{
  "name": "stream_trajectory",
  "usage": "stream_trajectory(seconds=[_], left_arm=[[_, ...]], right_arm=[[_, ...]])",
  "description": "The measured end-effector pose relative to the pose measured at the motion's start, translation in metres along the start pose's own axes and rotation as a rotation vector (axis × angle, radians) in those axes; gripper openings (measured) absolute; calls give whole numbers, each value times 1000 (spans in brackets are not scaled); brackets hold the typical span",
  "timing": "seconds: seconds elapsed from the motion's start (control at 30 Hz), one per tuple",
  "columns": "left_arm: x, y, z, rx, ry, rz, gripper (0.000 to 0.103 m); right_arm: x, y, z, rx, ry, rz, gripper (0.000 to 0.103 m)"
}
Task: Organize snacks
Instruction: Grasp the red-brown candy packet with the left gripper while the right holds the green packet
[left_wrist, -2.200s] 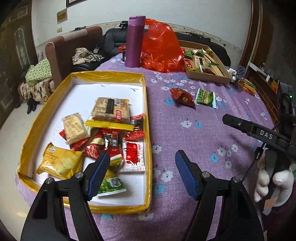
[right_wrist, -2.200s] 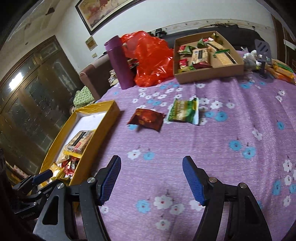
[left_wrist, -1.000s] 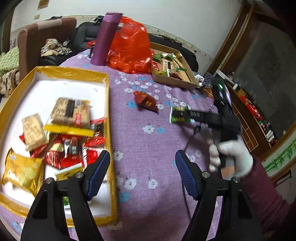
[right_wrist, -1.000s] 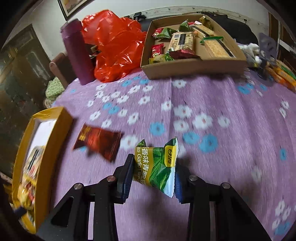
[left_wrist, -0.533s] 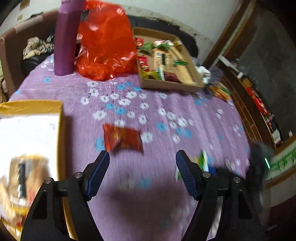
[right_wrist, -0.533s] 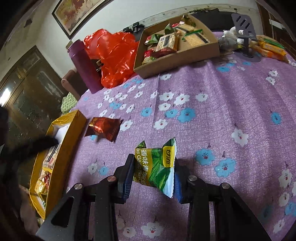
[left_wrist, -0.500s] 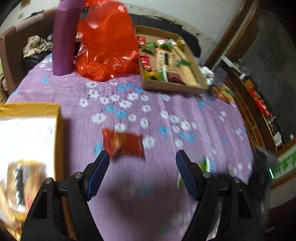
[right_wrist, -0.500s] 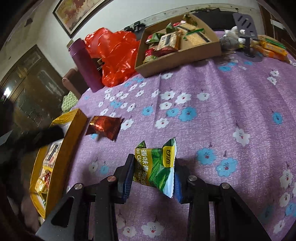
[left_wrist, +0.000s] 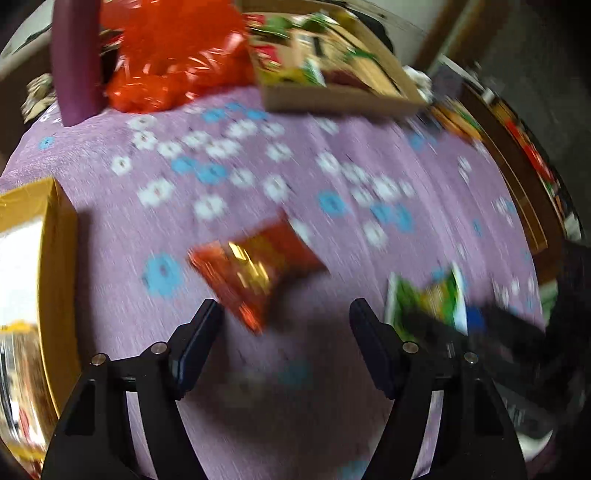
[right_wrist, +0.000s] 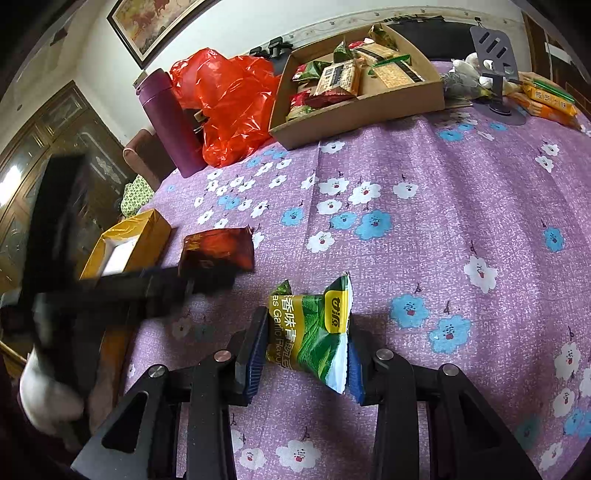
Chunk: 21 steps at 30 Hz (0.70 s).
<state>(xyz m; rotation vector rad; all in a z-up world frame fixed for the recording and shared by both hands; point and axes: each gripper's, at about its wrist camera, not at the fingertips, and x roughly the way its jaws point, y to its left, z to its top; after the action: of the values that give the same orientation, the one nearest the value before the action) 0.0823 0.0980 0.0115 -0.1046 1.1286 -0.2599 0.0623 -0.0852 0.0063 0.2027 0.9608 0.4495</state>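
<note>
Right hand-held gripper (right_wrist: 306, 341), green packet (right_wrist: 314, 332) upright

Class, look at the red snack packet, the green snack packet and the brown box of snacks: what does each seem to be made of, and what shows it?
Red snack packet: probably metallised plastic film; it crinkles and glints gold.
Green snack packet, clamped in the right gripper: glossy printed plastic film, with a serrated sealed edge.
Brown box: looks like plain cardboard; matt brown walls with thin cut edges.
</note>
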Motion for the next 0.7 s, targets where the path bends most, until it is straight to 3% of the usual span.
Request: stream_trajectory(seconds=[0.13,0.2,0.33,0.43,0.6,0.7], left_arm=[[-14,-7,-13,17,-29,-26,72],[-23,-14,-13,57,-75,23,72],[-25,-23,6,230,-174,186,75],[-2,-19,22,288,-140,219,76],[25,-18,28,317,-55,189,76],[27,-20,29,305,-54,170,74]], right_arm=[[-2,-3,-1,14,-5,-10,38],[-3,-5,-1,25,-7,-10,38],[-4,-11,0,50,-6,3,38],[-4,-8,0,38,-7,-8,38],[-3,-6,0,30,-7,-13,38],[-3,-6,1,28,-7,-14,38]])
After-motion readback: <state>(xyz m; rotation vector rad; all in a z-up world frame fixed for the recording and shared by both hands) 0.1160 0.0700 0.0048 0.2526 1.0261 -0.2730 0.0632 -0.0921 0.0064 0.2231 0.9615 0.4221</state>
